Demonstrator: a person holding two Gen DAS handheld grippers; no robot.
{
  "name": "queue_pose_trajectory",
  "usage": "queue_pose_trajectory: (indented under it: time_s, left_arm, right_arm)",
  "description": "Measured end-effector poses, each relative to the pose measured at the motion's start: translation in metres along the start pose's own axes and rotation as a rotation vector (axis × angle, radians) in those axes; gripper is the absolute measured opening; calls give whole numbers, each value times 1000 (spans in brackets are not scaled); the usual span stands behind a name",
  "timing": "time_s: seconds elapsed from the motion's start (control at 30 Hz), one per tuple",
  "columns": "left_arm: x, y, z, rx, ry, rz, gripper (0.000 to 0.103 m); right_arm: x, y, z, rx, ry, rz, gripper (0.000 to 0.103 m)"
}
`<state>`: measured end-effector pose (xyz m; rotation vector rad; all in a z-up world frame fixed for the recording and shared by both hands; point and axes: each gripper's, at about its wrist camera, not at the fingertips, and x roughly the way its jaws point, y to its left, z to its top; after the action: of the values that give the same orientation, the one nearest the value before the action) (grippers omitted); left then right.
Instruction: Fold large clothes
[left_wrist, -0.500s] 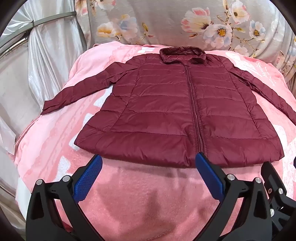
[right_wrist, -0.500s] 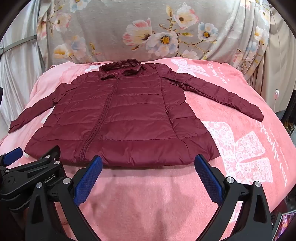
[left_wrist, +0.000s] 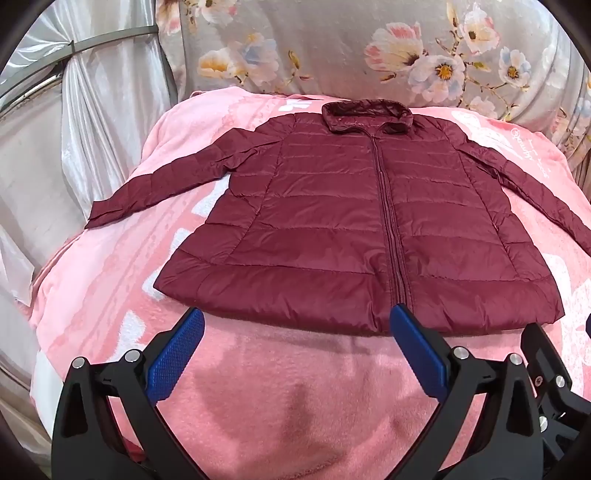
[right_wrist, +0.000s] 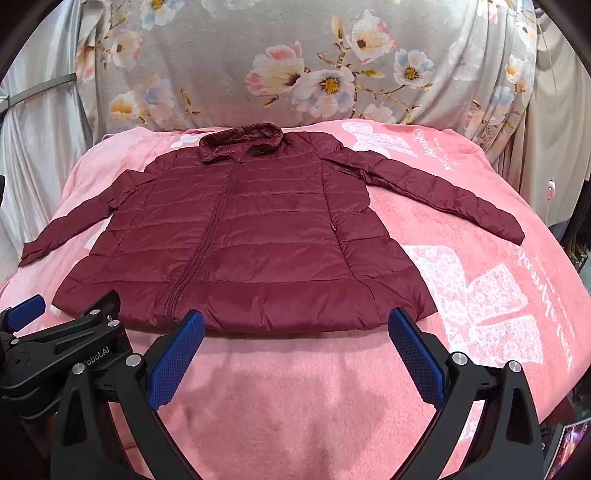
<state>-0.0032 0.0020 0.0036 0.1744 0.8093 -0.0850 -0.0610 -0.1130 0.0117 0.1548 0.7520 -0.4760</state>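
Note:
A dark red quilted jacket (left_wrist: 332, 221) (right_wrist: 236, 236) lies flat and zipped on a pink blanket (left_wrist: 280, 387) (right_wrist: 295, 398), collar at the far side, both sleeves spread outward. My left gripper (left_wrist: 295, 325) hovers open just short of the hem, left of the zipper's lower end, nothing between its blue pads (left_wrist: 173, 358). My right gripper (right_wrist: 295, 325) stands open before the hem's right half, also holding nothing. In the right wrist view the left gripper's body (right_wrist: 55, 343) shows at the lower left.
A grey flowered cloth (left_wrist: 369, 48) (right_wrist: 295, 66) rises behind the blanket. Silvery curtains (left_wrist: 55, 147) hang at the left. The blanket falls away at the left and right edges. A dark gap with cables (right_wrist: 580, 221) is at the far right.

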Motion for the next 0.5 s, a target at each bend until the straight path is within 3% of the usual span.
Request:
queue_pose_trajectory:
  time_s: [0.5]
  left_arm:
    - [-6,5,2,-12,-11,1,98]
  right_arm:
    - [-3,-1,-1,2,-5,2,98]
